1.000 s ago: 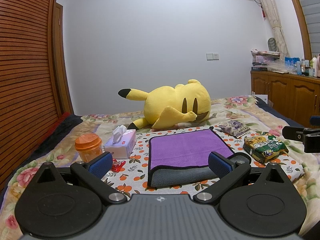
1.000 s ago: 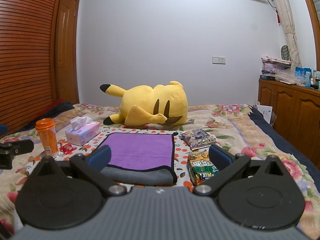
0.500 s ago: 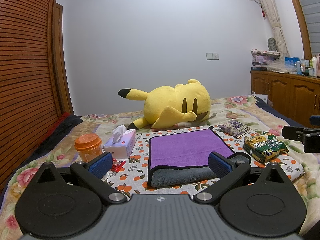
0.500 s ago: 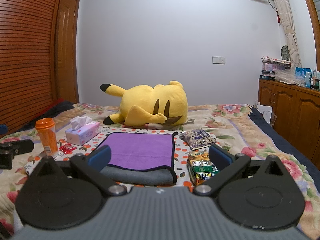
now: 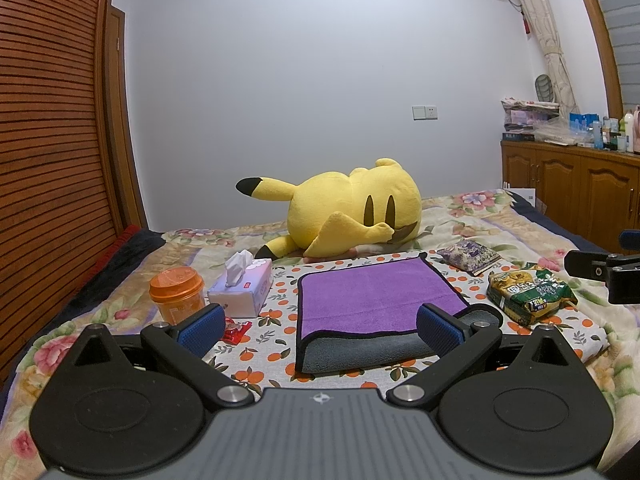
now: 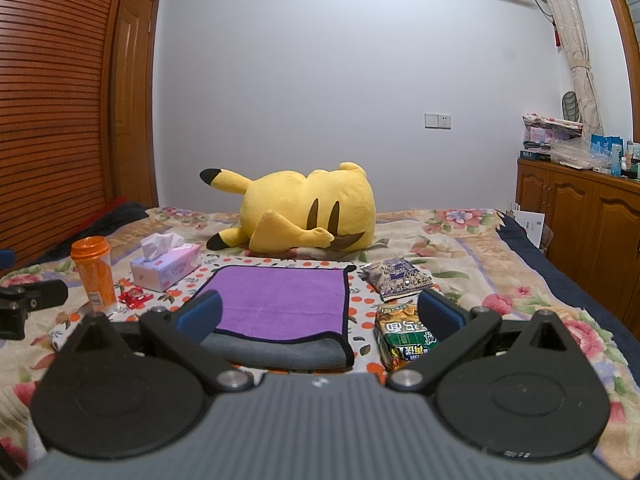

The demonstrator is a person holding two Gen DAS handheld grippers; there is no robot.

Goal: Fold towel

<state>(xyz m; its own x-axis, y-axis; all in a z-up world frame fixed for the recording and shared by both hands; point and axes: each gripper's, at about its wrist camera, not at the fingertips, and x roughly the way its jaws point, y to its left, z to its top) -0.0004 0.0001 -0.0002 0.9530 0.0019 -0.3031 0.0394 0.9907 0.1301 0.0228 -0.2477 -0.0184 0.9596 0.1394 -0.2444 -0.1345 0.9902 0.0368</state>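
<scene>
The towel (image 5: 376, 300) lies flat on the bed (image 5: 472, 208), purple face up with a grey strip turned over along its near edge, so I judge the folding has barely begun, or one narrow fold is in and the main ones are left. Both grippers hang back short of the towel, jaws wide apart and holding nothing: the left gripper (image 5: 320, 326) looks straight down the towel's middle, and the right gripper (image 6: 320, 312) faces the towel's right half. The next move, as I see it, calls for each one to come down on a near corner of the towel, close on the cloth and carry it toward the far edge. The left near corner of the towel has bare bedspread beside it, so that side is easy. The right near corner is tighter: the green snack bag (image 6: 404, 340) sits just beside the towel's right edge, and a purple packet (image 6: 396, 278) lies near the towel's far right corner. Left of the towel stand a tissue box (image 5: 240, 292) and an orange jar (image 5: 176, 294), well apart from it. Beyond the towel's far edge the yellow plush (image 5: 352, 212) lies close, so a fold carried too far could brush it.
</scene>
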